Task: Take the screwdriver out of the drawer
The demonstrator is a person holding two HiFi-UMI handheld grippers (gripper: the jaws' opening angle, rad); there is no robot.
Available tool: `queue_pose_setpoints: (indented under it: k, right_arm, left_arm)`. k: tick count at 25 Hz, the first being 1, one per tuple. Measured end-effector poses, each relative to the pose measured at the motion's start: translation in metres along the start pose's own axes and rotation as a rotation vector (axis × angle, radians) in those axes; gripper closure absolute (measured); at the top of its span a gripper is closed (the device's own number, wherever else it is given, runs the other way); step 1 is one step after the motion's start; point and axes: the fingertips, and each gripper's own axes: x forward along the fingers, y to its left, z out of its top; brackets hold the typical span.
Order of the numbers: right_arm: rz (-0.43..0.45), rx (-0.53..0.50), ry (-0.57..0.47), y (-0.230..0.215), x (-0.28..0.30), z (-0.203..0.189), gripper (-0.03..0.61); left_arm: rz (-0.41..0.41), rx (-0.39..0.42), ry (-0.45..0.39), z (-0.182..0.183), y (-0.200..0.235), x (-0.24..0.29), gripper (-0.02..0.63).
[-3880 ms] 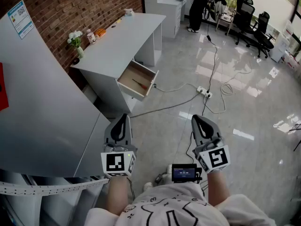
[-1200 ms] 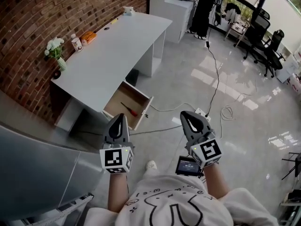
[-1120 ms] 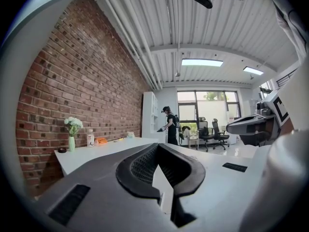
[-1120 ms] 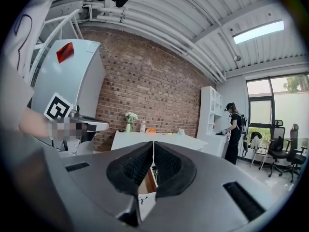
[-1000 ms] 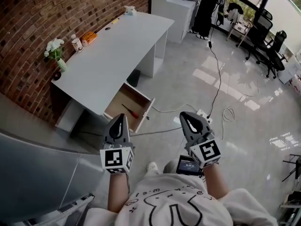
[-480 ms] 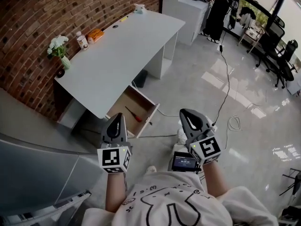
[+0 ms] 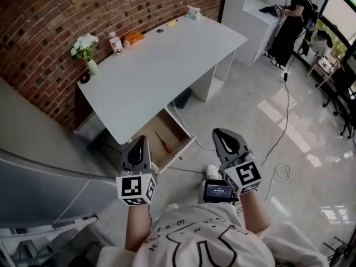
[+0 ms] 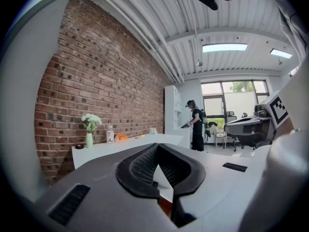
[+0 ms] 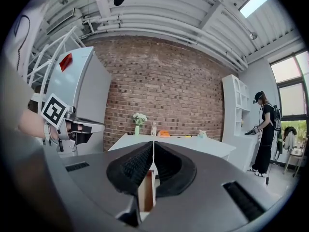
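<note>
My left tongs and right tongs, both pressed together and empty, hover near the open drawer. The screwdriver lies inside, at one o'clock of the left tongs.

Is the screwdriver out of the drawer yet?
Not yet. Done: the wooden drawer under the white desk is open. In hand: nothing; the left tool and right tool are shut and empty, short of it. Left: grab the red-handled screwdriver lying inside and lift it out.
</note>
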Motion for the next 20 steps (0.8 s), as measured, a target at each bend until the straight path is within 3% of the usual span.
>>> queue_pose_setpoints:
  k: [11,20]
  right_arm:
    - [0.212,-0.001,0.002,-0.08,0.07,-0.009,0.557]
    - [0.431,-0.026,0.019,-0.113,0.114,-0.021,0.558]
  left_arm:
    - [0.233,-0.045,0.02,-0.002,-0.01,0.06,0.601]
    - [0.438,-0.105,0.04,-0.016,-0.028,0.077,0.601]
